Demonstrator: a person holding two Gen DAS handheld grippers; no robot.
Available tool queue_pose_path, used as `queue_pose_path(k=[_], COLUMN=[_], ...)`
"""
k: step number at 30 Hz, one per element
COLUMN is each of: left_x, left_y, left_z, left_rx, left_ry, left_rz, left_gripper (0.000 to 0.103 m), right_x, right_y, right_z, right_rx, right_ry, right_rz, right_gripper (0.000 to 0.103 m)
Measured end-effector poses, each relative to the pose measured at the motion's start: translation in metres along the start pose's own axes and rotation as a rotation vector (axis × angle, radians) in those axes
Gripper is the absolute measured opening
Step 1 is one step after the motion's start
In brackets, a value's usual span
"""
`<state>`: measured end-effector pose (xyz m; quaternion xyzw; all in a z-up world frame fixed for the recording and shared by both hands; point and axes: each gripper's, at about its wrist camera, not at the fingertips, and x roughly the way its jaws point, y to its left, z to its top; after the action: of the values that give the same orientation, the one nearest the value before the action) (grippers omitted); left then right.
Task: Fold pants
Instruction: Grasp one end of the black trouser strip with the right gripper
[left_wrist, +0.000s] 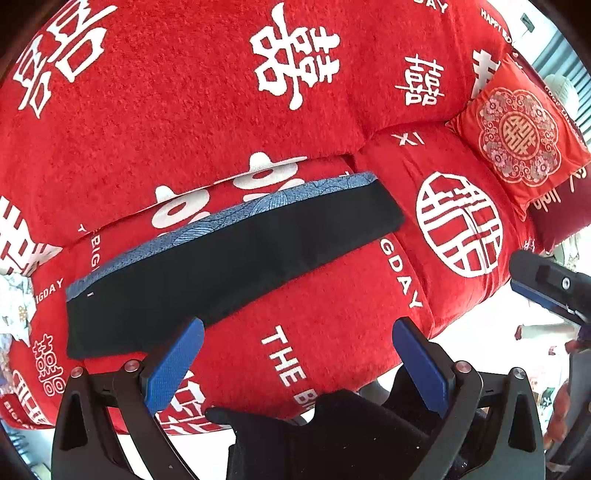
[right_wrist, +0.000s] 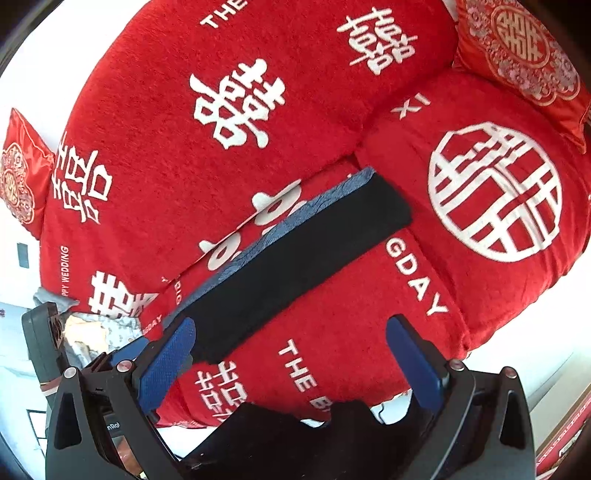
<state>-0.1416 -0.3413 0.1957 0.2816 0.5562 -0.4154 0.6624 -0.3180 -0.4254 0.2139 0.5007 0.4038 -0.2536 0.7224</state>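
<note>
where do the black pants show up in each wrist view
Left wrist: pants lie in a long strip across the middle, slanting up to the right.
Right wrist: pants run from lower left to centre, slanting more steeply.
Shared landmark: the round white emblem on the sofa cover, right of the pants.

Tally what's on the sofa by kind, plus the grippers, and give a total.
Pants: 1
Red embroidered cushions: 2
Grippers, both open: 2 (left gripper, right gripper)
Total: 5
</note>
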Motion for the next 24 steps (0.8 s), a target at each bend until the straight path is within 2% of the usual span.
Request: queue_pose_path(k=[4,14,20,24], left_x=[0.002,0.009,0.037,0.069], left_y=[0.006,0.05,0.079,0.085], left_z=[0.0,0.001,-0.006,-0.007], left_rx=[-0.007,-0.018,0.022,0.036], left_ry=[0.005,0.017,0.095,0.167], left_rz=[-0.005,0.003,0.038,0.064], left_gripper=[0.102,0.102,0.102,0.102], right_x=[0.004,0.023,0.047,0.064], right_y=[0.001,0.0,-0.016,-0.043], right_z=[0.001,-0.008,-0.02,-0.02], right_rx=[0.013,0.15,0.27,0.341], right_ry=[0.006,-0.027,-0.037,-0.027], right_rz=[-0.022,0.065,0.086,0.086], right_gripper=[0.103,0.103,0.103,0.103])
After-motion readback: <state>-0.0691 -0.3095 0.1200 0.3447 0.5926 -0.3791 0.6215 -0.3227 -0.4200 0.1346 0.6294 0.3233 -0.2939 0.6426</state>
